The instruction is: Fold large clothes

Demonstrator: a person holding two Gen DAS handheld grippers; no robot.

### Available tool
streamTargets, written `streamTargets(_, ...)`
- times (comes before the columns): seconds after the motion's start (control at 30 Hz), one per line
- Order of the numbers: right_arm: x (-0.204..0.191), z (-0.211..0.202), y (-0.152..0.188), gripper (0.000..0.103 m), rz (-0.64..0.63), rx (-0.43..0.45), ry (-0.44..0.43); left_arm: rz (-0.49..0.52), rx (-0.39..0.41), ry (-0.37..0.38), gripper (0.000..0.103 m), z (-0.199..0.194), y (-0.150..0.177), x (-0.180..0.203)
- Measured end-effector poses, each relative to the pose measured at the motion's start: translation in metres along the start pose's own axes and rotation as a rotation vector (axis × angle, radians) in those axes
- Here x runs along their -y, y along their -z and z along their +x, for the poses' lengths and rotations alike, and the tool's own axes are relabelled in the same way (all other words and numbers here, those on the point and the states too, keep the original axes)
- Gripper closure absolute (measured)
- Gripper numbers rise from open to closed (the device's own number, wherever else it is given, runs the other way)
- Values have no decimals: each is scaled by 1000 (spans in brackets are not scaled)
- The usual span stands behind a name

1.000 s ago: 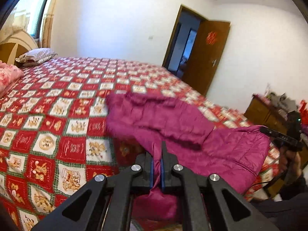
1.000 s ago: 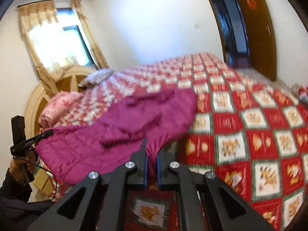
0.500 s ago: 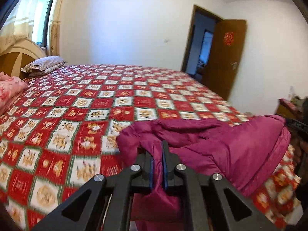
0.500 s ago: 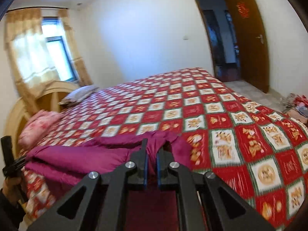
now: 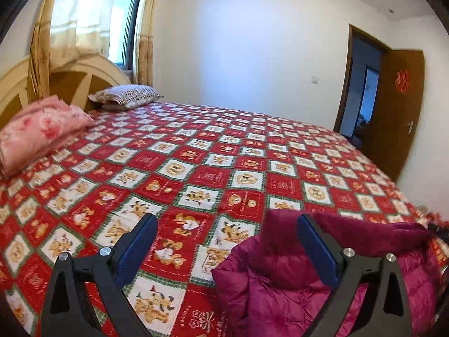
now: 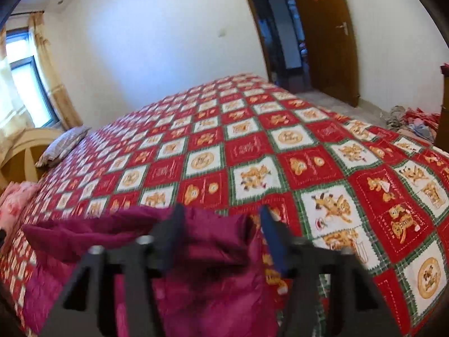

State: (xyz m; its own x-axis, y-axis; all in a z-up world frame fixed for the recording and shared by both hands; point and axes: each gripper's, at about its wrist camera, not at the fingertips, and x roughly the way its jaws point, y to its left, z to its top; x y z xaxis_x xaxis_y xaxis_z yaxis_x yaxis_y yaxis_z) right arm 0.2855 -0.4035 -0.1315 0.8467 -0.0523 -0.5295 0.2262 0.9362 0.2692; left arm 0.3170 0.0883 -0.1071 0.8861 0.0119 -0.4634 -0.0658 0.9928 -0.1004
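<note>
On the bed's checked red quilt [image 5: 213, 174] the purple jacket [image 5: 280, 286] lies bunched at the near edge, at five o'clock of the left tongs [image 5: 224, 229], both left and right tongs [image 6: 221, 224] opening, released.

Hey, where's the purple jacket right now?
The purple jacket lies bunched at the near edge of the red patchwork bedspread, lower right in the left wrist view, lower left in the right wrist view.
</note>
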Motion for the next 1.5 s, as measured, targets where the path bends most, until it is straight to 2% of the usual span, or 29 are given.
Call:
streamTargets(0.13,-26,3,-1,40,-61,37,15,83,48,-9,4,-14,9,27)
streamTargets(0.23,-48,10,1,40,-129,41,39,95,43,40,4,-19,7,46)
streamTargets(0.33,-69,4,6,40,-137,41,-19,120,34,94,4,-20,10,69)
streamTargets(0.4,-93,6,14,41,-189,28,-67,151,20,104,4,-12,16,84)
streamTargets(0.47,-119,19,24,54,-253,-23,-90,155,1,96,4,0,20,92)
streamTargets(0.5,-128,28,28,69,-274,-58,-104,138,-19,87,4,8,20,94)
streamTargets(0.57,-139,44,29,72,-297,-86,-96,88,-57,82,4,23,19,93)
streamTargets(0.73,-134,85,22,71,-299,-104,-46,25,-128,5,4,69,30,75)
streamTargets(0.93,-121,110,35,71,-251,-163,-87,-166,-245,24,4,108,54,42)
streamTargets(1.1,-115,118,35,71,-221,-173,-104,-162,-258,32,4,117,58,47)
streamTargets(1.27,-113,128,36,71,-204,-187,-109,-218,-296,46,4,127,64,39)
streamTargets(1.5,-112,137,37,71,-202,-219,-106,-205,-319,31,3,131,65,43)
